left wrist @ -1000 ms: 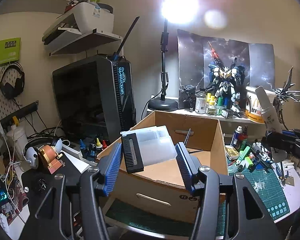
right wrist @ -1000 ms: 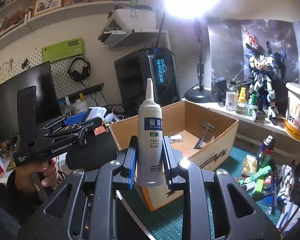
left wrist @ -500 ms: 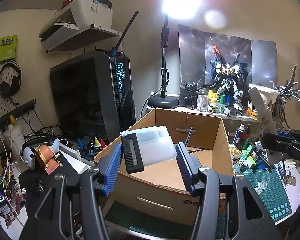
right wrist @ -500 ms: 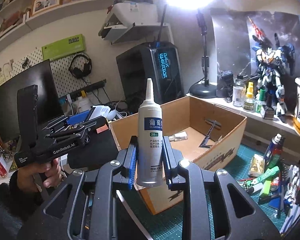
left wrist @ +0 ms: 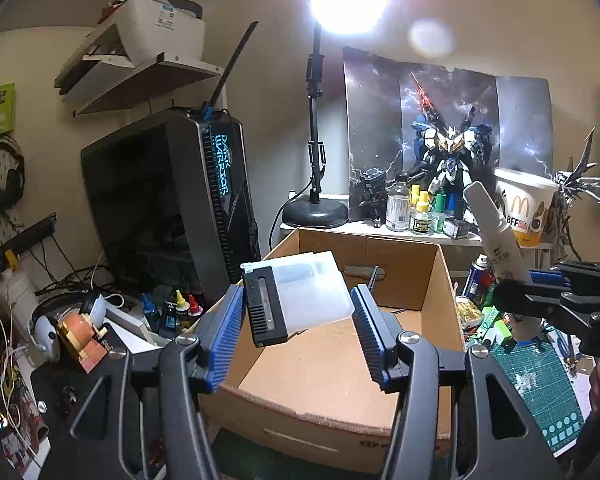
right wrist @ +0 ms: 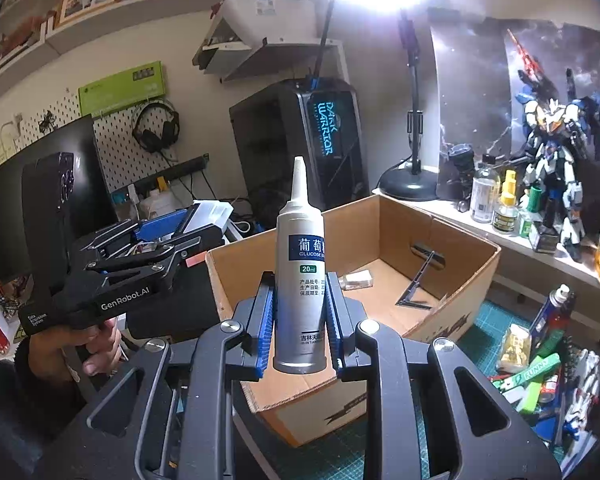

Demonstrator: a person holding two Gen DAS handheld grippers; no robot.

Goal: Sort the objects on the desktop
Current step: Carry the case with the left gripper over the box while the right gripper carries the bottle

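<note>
Desk: cluttered hobby bench under a glaring lamp; I am seeing a green cutting mat (right wrist: 496,320), a computer tower (left wrist: 172,208) and an open cardboard box (left wrist: 440,280) at centre.
Left gripper (left wrist: 298,326): I am clamping a translucent plastic case with a black end cap (left wrist: 300,296); blue pads are pressing on both of its sides, above the box's near-left corner.
Right gripper (right wrist: 300,320): I am pinching a white glucose bottle (right wrist: 300,272) at its lower body, in front of the box's near wall.
Box contents: I am spotting a small clear bottle (right wrist: 356,280) and a dark metal stand piece (right wrist: 420,276) on the floor.
Step, my reading: I am carrying both items toward the box.
Doing it well: I am aiming to clear the rim, lower inside, and let go one hand at a time.
Bottle axis: upright, nozzle pointing up.
Case axis: long side running across the jaws, tilted, cap end lower-left.
</note>
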